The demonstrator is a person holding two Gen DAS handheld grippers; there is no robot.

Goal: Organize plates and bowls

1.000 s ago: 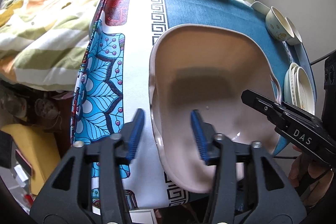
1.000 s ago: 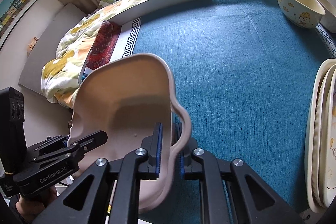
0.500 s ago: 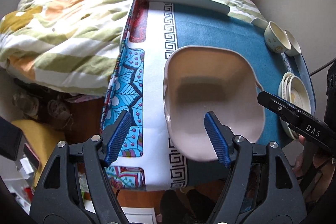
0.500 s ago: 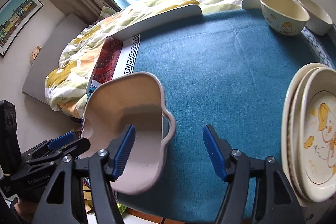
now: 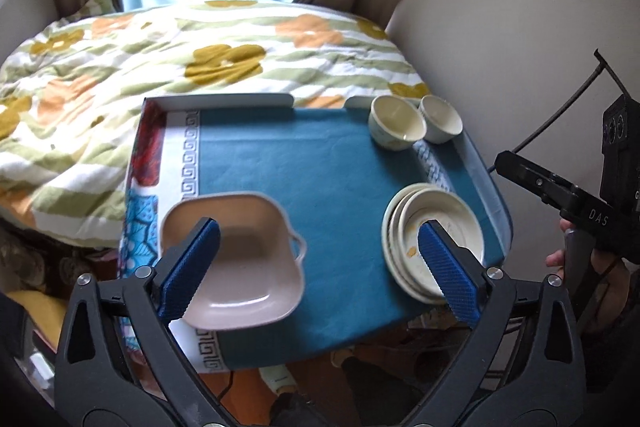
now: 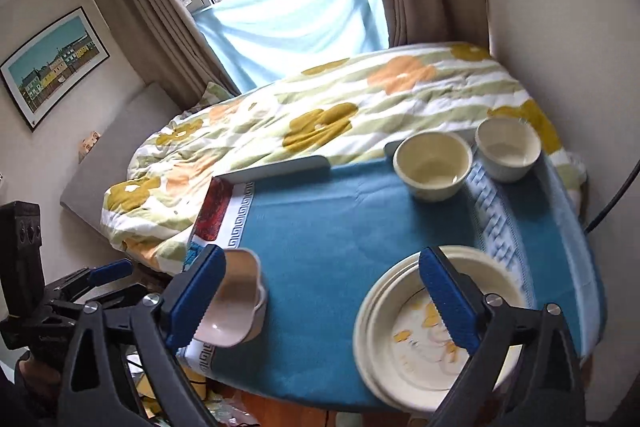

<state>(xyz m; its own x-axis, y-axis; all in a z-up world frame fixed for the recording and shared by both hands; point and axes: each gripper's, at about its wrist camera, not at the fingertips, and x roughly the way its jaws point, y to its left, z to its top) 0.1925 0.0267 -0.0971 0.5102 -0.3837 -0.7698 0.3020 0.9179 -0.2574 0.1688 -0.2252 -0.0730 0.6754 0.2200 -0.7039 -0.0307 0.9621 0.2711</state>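
Through the left wrist view we are holding the left tool (image 5: 318, 273) with its blue pads spread wide and gripping nothing, high above the desk (image 5: 328, 163). Its left pad is covering part of the pink square dish (image 5: 244, 267), and its right pad is hiding a slice of the plate stack (image 5: 434, 239). The dish is sitting flat at the near left corner of the desk, partly on the patterned cloth border, a small handle pointing toward the middle. The cream plates are lying at the near right edge, with faint orange marks we are struggling to read. Two cream bowls (image 5: 396, 123) are standing side by side at the far right corner. The blue middle of the desk between dish, plates and bowls is lying open. The right tool (image 5: 560, 195) is entering from the right, its fingertips cut off, so here we cannot tell its state.

Through the right wrist view we are seeing the right tool (image 6: 320, 303) likewise spread wide and gripping nothing. Its left pad is masking much of the pink square dish (image 6: 240, 303), its right pad the rim of the plate stack (image 6: 408, 339), which is blurring and reaching the near edge of the desk (image 6: 340, 227). The bowls (image 6: 432, 163) are standing at the far edge beside the bed quilt (image 6: 320, 115). The left tool (image 6: 100, 279) is showing at the far left, mostly hidden.
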